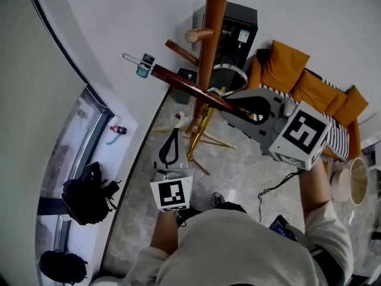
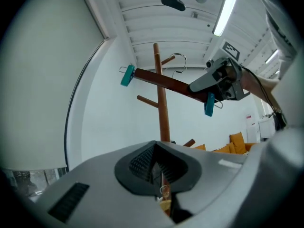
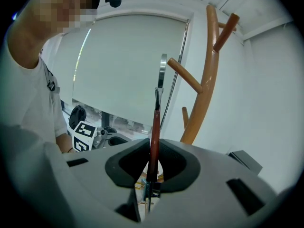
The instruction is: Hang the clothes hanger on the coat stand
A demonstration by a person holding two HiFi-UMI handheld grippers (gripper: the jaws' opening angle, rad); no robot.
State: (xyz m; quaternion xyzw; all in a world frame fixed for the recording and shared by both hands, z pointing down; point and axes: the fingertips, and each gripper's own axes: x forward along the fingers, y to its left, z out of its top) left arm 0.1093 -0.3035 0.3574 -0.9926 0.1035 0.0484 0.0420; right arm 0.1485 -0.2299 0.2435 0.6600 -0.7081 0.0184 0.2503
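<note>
Grey right claw (image 3: 153, 161) clamped tight on the dark red wooden hanger (image 3: 155, 122), up beside the coat stand (image 3: 210, 80). Hook (image 3: 163, 70) near a peg (image 3: 185, 75), not on yet. Left claw (image 2: 156, 167) closed, empty, lower by the coat stand. Next: lift hook over peg, then let go.

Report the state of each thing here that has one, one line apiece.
clothes hanger: tilted, not on the stand, gripped near one end.
hanger hook: free, on no peg.
right gripper: shut on the clothes hanger.
left gripper: jaws together, empty.
coat stand: upright, visible pegs bare.
</note>
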